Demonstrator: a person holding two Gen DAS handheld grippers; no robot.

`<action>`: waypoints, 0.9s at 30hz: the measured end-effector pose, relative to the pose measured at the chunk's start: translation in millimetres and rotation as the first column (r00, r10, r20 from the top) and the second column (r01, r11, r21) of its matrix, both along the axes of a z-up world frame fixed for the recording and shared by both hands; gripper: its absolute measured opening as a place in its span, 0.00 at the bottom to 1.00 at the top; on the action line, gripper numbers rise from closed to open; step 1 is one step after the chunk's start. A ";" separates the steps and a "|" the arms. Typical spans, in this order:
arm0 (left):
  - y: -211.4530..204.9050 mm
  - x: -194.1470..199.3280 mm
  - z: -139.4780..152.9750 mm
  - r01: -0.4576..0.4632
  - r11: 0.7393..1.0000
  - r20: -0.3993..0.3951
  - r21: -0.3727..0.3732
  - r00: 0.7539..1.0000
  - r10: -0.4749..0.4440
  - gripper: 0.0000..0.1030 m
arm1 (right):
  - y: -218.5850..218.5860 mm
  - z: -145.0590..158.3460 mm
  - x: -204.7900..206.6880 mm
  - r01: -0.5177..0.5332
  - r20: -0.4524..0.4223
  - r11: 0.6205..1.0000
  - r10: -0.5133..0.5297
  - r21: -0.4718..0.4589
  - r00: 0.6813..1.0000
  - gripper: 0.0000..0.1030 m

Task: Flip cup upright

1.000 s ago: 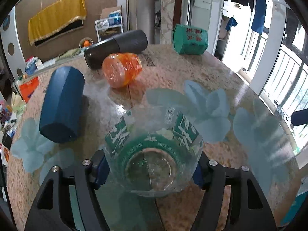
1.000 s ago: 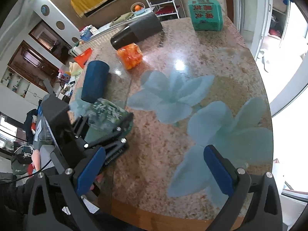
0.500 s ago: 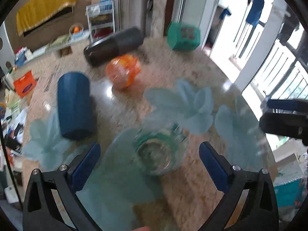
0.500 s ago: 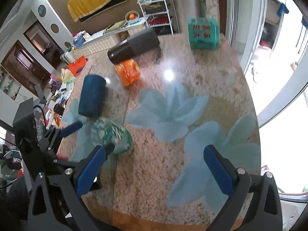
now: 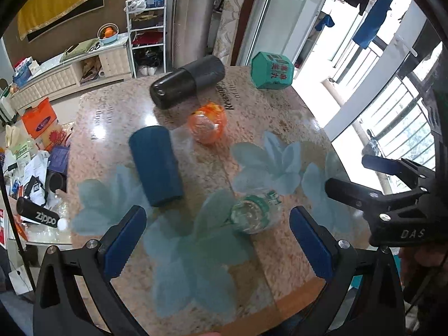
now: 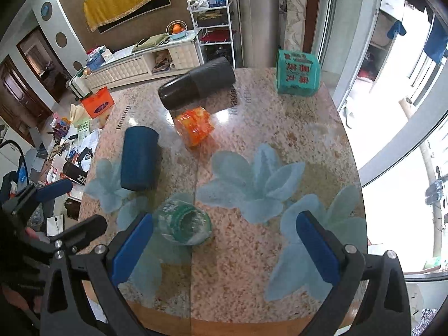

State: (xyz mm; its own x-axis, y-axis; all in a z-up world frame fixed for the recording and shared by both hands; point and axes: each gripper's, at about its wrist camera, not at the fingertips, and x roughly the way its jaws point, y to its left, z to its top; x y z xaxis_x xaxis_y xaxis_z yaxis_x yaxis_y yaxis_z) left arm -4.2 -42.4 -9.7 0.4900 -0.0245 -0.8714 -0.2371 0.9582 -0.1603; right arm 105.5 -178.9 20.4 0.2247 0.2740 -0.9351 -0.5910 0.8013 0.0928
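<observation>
A clear plastic cup with a green label [image 5: 253, 214] stands upright on the marble table, mouth up; it also shows in the right wrist view [image 6: 183, 221]. My left gripper [image 5: 217, 242] is open and empty, raised above and behind the cup. My right gripper [image 6: 224, 247] is open and empty, above the table's near edge, the cup just beyond its left finger. The right gripper's black body shows at the right of the left wrist view [image 5: 392, 196].
A dark blue cup [image 5: 155, 165] lies on its side left of the clear cup. An orange plastic cup [image 5: 207, 123] and a black cylinder [image 5: 187, 81] lie further back. A green box [image 5: 271, 70] stands at the far right. The table edge [image 5: 252, 324] is close below.
My left gripper opened, let go of the clear cup and pulled back and up. The cup stays upright on the table. My right gripper rose slightly.
</observation>
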 end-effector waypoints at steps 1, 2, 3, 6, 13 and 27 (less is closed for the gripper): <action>4.1 -1.7 2.3 0.001 1.000 -0.002 0.001 1.000 -0.001 1.00 | 3.0 1.7 -3.1 0.002 0.001 1.000 -0.002 0.003 1.000 0.99; 7.3 -3.4 4.1 0.004 1.000 -0.003 0.001 1.000 -0.004 1.00 | 6.0 4.3 -7.1 0.008 0.004 1.000 -0.008 0.002 1.000 0.99; 10.7 -5.4 6.2 0.009 1.000 -0.004 0.000 1.000 -0.009 1.00 | 8.6 5.2 -8.8 0.013 0.006 1.000 -0.013 0.000 1.000 0.99; 14.6 -11.0 13.0 0.037 0.999 0.000 0.002 0.999 -0.037 1.00 | 15.0 8.8 -17.4 0.021 0.022 1.000 -0.021 -0.006 1.000 0.99; 8.2 -19.0 20.5 0.117 0.993 0.010 -0.024 0.993 -0.117 1.00 | 15.5 12.5 -32.4 0.068 0.038 0.997 -0.067 -0.031 0.997 0.99; -2.8 -1.6 17.2 0.166 0.986 0.004 -0.006 0.986 -0.166 1.00 | -5.7 17.7 -40.2 0.161 0.052 0.987 -0.160 -0.007 0.986 0.99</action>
